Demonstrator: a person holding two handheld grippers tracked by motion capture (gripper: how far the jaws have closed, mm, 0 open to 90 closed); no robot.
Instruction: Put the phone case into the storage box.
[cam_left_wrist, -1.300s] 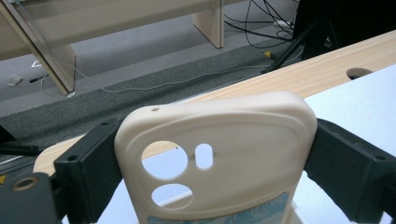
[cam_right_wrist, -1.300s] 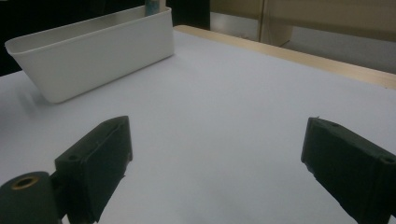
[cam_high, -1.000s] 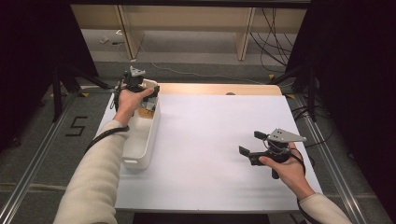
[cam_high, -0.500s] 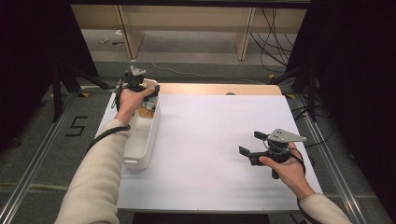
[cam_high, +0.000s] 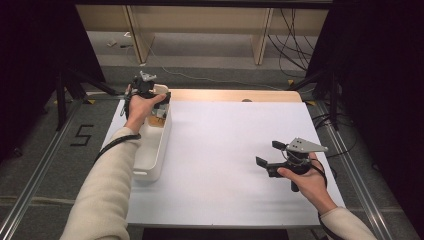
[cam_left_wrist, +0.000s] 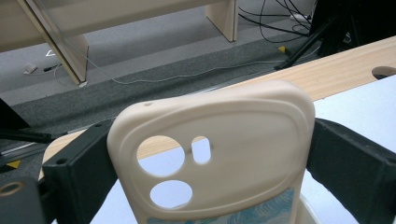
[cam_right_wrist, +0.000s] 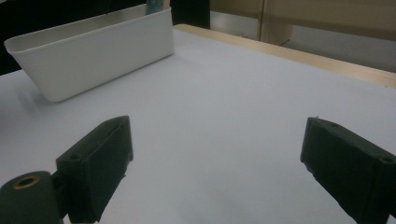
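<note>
- Case (cam_left_wrist: 210, 158), a cream phone cover with 3 cut-outs and a blue print low down, sits clamped between the jaws of the left gripper (cam_high: 145, 92), over the far end of the bin (cam_high: 150, 150).
- Since 1 s ago, hardly any shift: lift looks paused.
- Right gripper (cam_high: 272, 155) rests wide apart on the white sheet (cam_high: 225, 130).
- Bin: smooth white plastic, rounded corners.

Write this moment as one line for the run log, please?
left tongs: shut on phone case, held above white bin | right tongs: open, holding nothing, over white table | stage: case lifted from bin
</note>
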